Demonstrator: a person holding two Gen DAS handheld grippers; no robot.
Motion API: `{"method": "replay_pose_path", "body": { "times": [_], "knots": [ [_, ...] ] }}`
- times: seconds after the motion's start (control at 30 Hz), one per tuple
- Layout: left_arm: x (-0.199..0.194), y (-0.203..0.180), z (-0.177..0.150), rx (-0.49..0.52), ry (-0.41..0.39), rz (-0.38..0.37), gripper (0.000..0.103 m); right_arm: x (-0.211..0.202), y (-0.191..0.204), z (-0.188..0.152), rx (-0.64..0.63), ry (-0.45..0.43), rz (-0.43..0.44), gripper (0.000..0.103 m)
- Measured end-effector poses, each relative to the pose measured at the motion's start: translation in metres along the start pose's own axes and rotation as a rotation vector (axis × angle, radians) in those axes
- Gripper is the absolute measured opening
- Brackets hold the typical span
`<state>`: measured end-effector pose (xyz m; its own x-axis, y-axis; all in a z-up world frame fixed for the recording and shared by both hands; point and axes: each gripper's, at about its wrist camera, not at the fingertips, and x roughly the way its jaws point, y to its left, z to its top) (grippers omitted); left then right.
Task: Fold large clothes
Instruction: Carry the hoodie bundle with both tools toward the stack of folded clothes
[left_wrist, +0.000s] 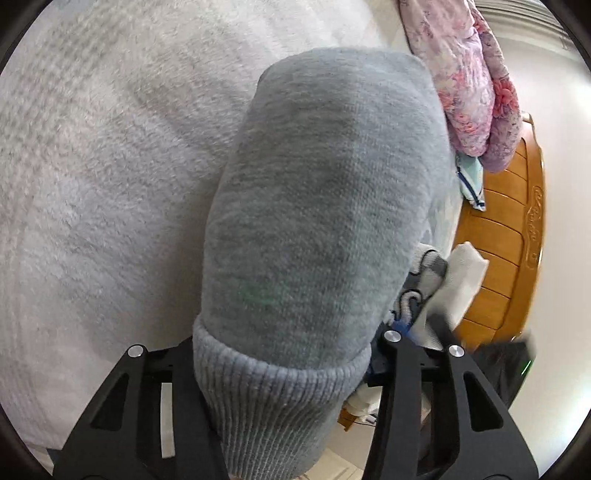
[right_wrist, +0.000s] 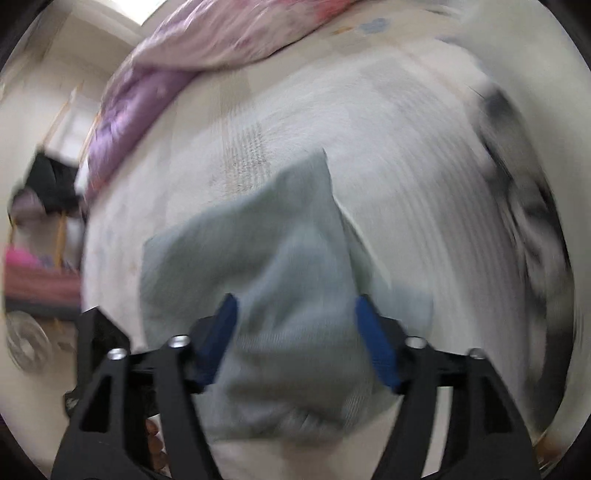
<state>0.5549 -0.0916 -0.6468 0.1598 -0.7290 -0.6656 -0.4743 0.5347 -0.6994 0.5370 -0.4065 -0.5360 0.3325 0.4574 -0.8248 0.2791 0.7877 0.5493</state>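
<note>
1. Presently, the grey sweater (left_wrist: 325, 192) is seen in the left wrist view as a long, folded mass. It runs from the upper middle of the frame down to the bottom edge.
2. Its ribbed band (left_wrist: 280, 398) is gathered at the lower centre, where it is pinched by the left tongs (left_wrist: 280, 362). The gap from one black finger to the other is filled by the knit, and the pads themselves are hidden by it.
3. The rest of the sweater is laid on the bed's pale fleecy cover (left_wrist: 110, 184), by which the whole left half of that frame is taken up.
4. A pink floral quilt (left_wrist: 476, 81) is bunched at the upper right, just beside the sweater's far end. Below it, along the right edge, the orange-brown wooden bed frame (left_wrist: 506, 240) is shown.
5. Some blurred light and dark cloth is glimpsed at the lower right, between the sweater and the bed frame; what it is cannot be told.
6. In the right wrist view everything is smeared by blur. The right tongs (right_wrist: 297, 332) are spread wide, and their blue pads (right_wrist: 218, 339) are held clear of the cloth, so nothing is gripped by them.
7. The same sweater (right_wrist: 258, 258) is seen beyond and between those fingers, at the centre and lower centre of the frame, on the bed cover (right_wrist: 406, 166).
8. The quilt (right_wrist: 184, 55) is stretched across the upper left of that frame.
</note>
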Motion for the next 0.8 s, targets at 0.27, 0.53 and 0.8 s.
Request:
{"method": "replay_pose_path", "body": {
  "times": [0.27, 0.53, 0.8],
  "knots": [
    [-0.029, 0.008, 0.0, -0.059, -0.022, -0.001, 0.044, 0.02, -0.073, -0.123, 0.856, -0.056, 0.414, 0.082],
    [-0.064, 0.051, -0.014, -0.224, -0.04, -0.031, 0.044, 0.063, -0.067, -0.183, 1.042, -0.062, 0.553, 0.091],
    [-0.076, 0.068, -0.015, -0.254, -0.026, -0.048, 0.044, 0.084, -0.065, -0.176, 1.004, -0.06, 0.589, 0.095]
  ]
}}
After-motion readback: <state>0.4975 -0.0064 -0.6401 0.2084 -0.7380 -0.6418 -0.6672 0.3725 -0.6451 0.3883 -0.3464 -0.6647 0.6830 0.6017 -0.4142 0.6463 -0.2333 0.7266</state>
